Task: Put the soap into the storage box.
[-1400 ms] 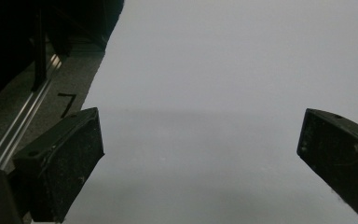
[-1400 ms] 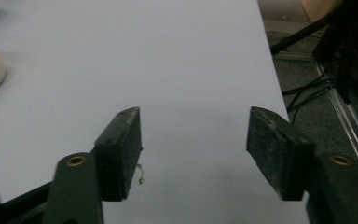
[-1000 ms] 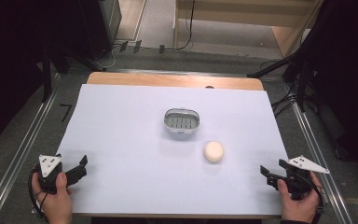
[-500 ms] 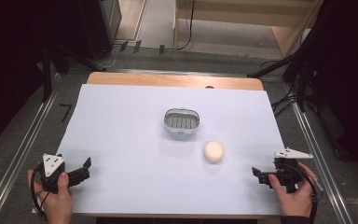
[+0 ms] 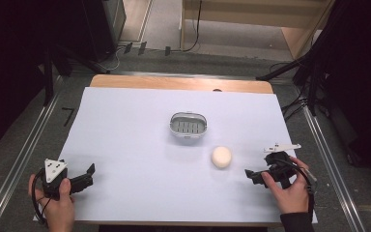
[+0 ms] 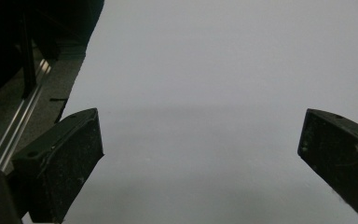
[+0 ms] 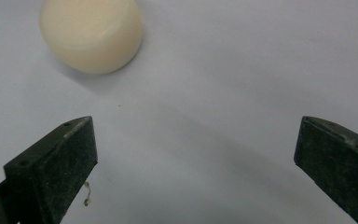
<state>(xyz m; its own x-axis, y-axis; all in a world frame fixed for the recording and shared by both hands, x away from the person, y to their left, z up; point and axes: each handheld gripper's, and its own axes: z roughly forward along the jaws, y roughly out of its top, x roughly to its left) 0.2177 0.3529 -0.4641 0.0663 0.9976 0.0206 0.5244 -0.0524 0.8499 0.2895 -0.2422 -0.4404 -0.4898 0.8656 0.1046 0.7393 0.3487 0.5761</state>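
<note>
Soap (image 5: 221, 157), one cream round bar, lies flat right of the table's (image 5: 125, 121) middle, no long axis evident. From left: one left gripper (image 5: 88, 174), jaws wide, at the near-left corner; one grey dish (image 5: 188, 124), long axis left-right, mid-table; one right gripper (image 5: 252, 175), jaws opening wide, empty, near the soap.

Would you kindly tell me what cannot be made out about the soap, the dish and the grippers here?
- Soap: top cut off by the right gripper view's upper edge.
- Soap dish: too small in the high view to tell whether anything lies inside.
- Right gripper: its jaws are opening, partly hidden by the hand in the high view.
- Left gripper: jaw bases cut off by the bottom edge.
</note>
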